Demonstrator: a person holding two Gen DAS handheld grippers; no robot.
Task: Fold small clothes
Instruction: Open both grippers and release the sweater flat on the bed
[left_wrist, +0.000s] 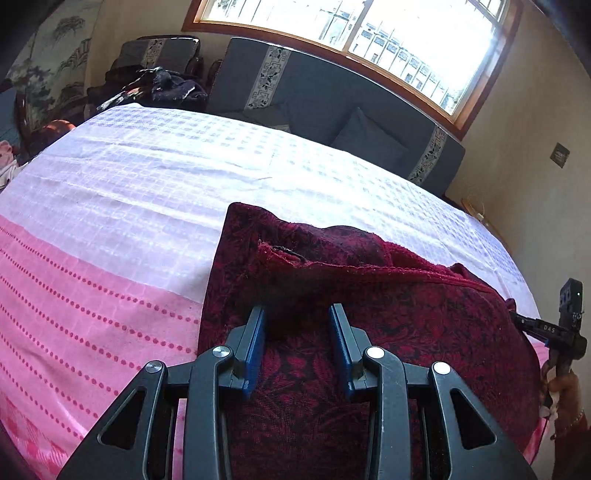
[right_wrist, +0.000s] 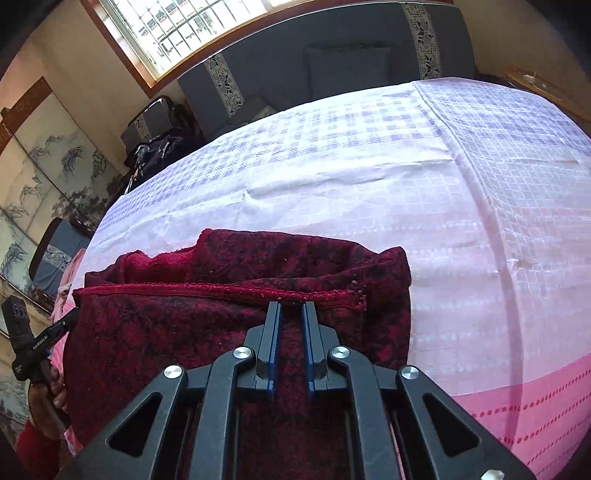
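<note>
A dark red patterned garment lies partly folded on the pink and white bedspread; it also shows in the right wrist view. My left gripper hovers over its left part with jaws open and nothing between them. My right gripper sits at the garment's folded hem with jaws a narrow gap apart; cloth lies under them and a grip cannot be made out. Each gripper shows at the garment's far edge in the other's view: the right in the left wrist view, the left in the right wrist view.
The bedspread stretches far beyond the garment. A grey sofa with cushions stands behind the bed under a window. A pile of dark clothes lies at the back left. A painted screen stands at the left.
</note>
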